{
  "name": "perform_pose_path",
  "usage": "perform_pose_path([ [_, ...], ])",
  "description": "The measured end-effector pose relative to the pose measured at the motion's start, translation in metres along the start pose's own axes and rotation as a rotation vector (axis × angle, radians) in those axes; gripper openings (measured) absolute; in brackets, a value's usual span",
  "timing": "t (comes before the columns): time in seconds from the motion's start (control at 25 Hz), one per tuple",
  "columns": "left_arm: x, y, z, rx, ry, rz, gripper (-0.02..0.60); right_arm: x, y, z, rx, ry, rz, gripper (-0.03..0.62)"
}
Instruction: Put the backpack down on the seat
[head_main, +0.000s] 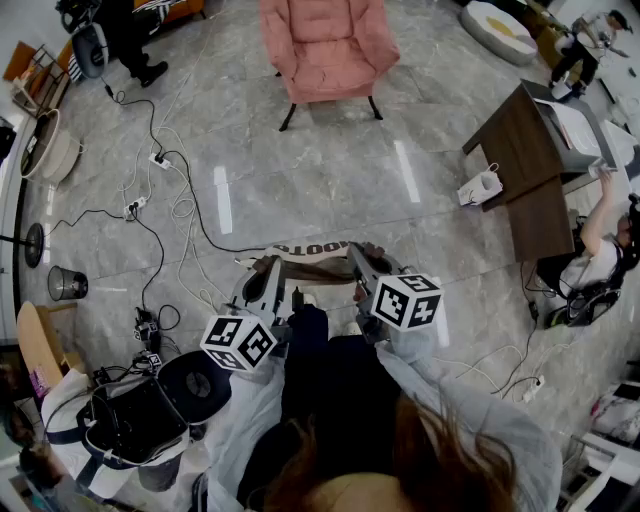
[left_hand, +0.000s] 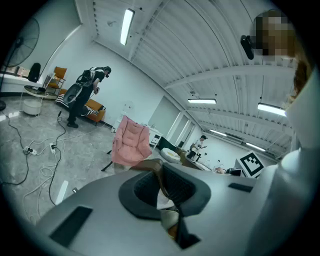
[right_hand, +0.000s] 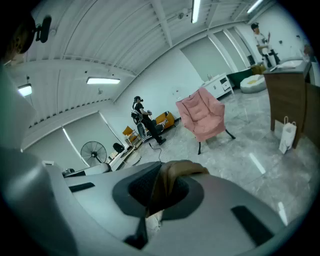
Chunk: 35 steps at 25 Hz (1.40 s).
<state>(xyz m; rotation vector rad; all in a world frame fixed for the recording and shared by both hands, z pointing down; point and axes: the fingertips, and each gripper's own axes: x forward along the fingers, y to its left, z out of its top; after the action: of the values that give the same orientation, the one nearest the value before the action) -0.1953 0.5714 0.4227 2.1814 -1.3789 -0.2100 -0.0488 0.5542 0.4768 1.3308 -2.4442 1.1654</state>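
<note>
You see a glossy polished stone floor (head_main: 320, 180), soft pink padded cloth on the armchair (head_main: 330, 45), and matt brown fabric on the backpack (head_main: 315, 268).

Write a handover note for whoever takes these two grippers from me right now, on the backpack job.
Grippers: the left gripper is shut on the backpack's brown strap; the right gripper is shut on the same kind of strap on its side.
Things: the backpack hangs between the two grippers, close in front of the person. The pink armchair stands straight ahead across the floor, and its seat is bare.
Done: backpack gripped on both sides and held up.
Left: carry it to the armchair, lower it onto the seat, then open both grippers.
</note>
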Motion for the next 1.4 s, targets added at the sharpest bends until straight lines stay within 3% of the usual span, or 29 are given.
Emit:
perform_pose_path([
  [0.36,-0.031,-0.068,-0.048,0.006,-0.015,0.016,0.024,-0.081,-0.019,-0.014,-0.072,-0.022,-0.007,0.008],
  [0.68,-0.027,-0.098,-0.073,-0.009,-0.006,0.011,0.025,-0.114,-0.043,-0.03,-0.046,0.012,-0.022,0.008],
  [1.0,0.016,-0.1,-0.064,-0.008,0.002,-0.006,0.025,-0.104,-0.067,-0.004,-0.01,-0.005,-0.021,0.008],
  [1.4,0.105,-0.07,-0.023,-0.007,0.013,-0.055,0.025,-0.044,-0.098,0.07,0.008,-0.053,-0.061,0.009],
])
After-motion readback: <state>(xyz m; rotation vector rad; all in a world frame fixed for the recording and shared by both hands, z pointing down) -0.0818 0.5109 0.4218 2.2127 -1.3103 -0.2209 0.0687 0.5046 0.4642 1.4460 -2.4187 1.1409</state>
